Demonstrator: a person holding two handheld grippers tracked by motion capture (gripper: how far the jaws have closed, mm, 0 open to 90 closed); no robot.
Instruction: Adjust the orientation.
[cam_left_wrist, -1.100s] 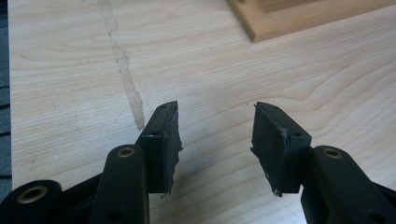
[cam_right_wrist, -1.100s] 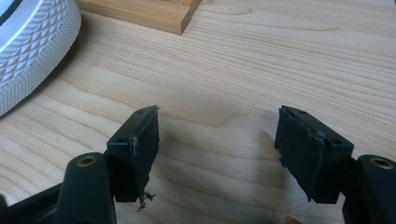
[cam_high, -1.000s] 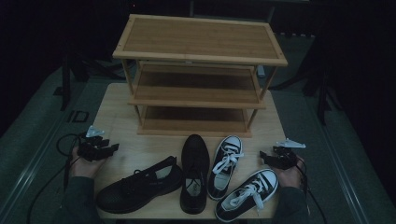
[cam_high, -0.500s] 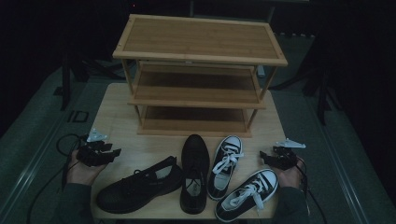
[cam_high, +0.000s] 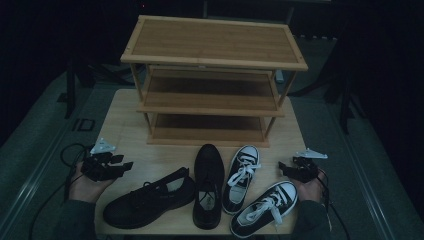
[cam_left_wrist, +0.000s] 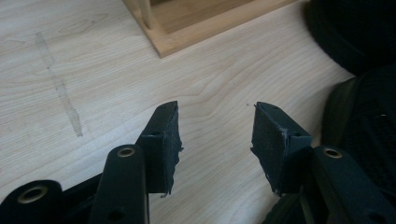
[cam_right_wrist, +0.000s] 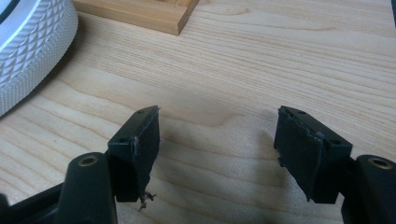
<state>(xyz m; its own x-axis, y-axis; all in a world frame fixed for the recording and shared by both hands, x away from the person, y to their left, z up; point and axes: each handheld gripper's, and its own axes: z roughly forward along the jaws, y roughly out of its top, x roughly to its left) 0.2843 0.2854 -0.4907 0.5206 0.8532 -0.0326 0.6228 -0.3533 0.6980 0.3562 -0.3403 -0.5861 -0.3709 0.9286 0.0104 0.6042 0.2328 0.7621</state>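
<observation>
Right gripper view alone shows the sneaker's white ribbed sole (cam_right_wrist: 28, 51) beside the wide, empty right gripper (cam_right_wrist: 217, 154).

— Which shoe lies nearest the left side?
— The black lace-up shoe (cam_high: 150, 197), on its sole, toe toward the table's front-left corner.
— And to the right?
— A black-and-white sneaker (cam_high: 264, 208), upright, angled, white laces tied.
</observation>
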